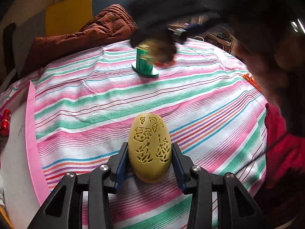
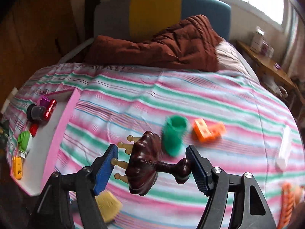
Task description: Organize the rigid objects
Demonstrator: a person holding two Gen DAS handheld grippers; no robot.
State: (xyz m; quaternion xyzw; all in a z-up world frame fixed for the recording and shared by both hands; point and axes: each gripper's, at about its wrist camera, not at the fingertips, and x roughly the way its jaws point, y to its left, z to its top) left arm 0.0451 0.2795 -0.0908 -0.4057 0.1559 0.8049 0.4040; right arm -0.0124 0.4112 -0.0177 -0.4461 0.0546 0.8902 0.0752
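Observation:
My left gripper [image 1: 149,157] is shut on a yellow oval carved piece [image 1: 149,147] just above the striped bedsheet [image 1: 200,95]. My right gripper [image 2: 152,167] is shut on a dark brown wooden massager [image 2: 145,164] with pale pegs, held sideways above the bed; the pegs touch the left pad and the knob end touches the right pad. A green stand [image 1: 144,64] [image 2: 174,135] sits on the sheet ahead. The right gripper appears blurred above it in the left wrist view [image 1: 158,43]. An orange block [image 2: 207,129] lies beside the green stand.
A pink-rimmed white tray [image 2: 63,131] [image 1: 31,133] at the left holds a red flashlight [image 2: 50,109], a black cap, a green-white item and a yellow tag. A brown quilt [image 2: 162,45] lies at the bed's head. An orange mesh piece [image 2: 287,202] and a white item [image 2: 284,150] lie right.

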